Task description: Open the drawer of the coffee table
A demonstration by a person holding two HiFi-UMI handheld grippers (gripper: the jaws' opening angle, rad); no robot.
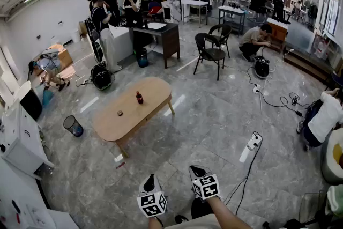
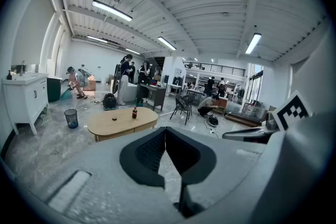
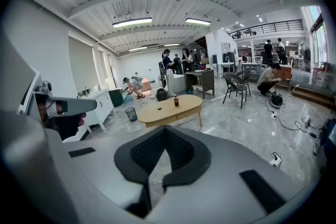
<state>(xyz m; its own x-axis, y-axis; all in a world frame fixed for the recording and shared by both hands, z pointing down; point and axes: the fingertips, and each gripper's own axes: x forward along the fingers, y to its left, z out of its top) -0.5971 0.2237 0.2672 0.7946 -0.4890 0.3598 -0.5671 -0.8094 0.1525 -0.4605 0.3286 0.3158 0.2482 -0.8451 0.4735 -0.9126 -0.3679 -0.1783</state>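
An oval wooden coffee table (image 1: 134,110) stands on the grey marble floor well ahead of me, with a small dark bottle (image 1: 139,97) and a little dark puck (image 1: 120,113) on top. Its drawer front (image 1: 156,108) on the long near side looks closed. The same coffee table (image 2: 122,120) appears far off in the left gripper view, and the coffee table (image 3: 170,109) in the right gripper view. My left gripper (image 1: 150,188) and right gripper (image 1: 198,174) hang at the bottom of the head view, far from the table. Both are shut with nothing between the jaws.
A black mesh bin (image 1: 72,125) stands left of the table, a white cabinet (image 1: 19,139) further left. A power strip and cable (image 1: 250,146) lie on the floor at right. Black chairs (image 1: 210,51), a dark desk (image 1: 161,35) and several people are behind.
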